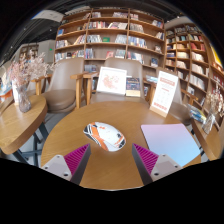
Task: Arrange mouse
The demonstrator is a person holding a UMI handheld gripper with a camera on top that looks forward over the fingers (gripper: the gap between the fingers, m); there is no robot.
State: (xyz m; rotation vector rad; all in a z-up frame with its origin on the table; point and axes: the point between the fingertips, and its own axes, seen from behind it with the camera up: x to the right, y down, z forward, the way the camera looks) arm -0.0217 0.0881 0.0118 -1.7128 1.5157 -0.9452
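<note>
Nearest the lens, the hand-held gripper (110, 160) shows its 2 fingers spread wide apart, each with a magenta pad (74, 157) on its inner face, and nothing is held between them; they hang above the near part of a round wooden table (70, 135); just ahead of the fingers and roughly midway between them lies the mouse (105, 135), white with orange and dark markings, resting on the table and clear of both fingers; to its right, near the right finger, a pale mouse mat (170, 140) lies flat on the table; beyond the mouse, 2 upright display cards (111, 82) stand at the far rim, with a taller sign (163, 93) to the right; chairs (66, 85) ring the table; bookshelves (110, 40) fill the back wall.
</note>
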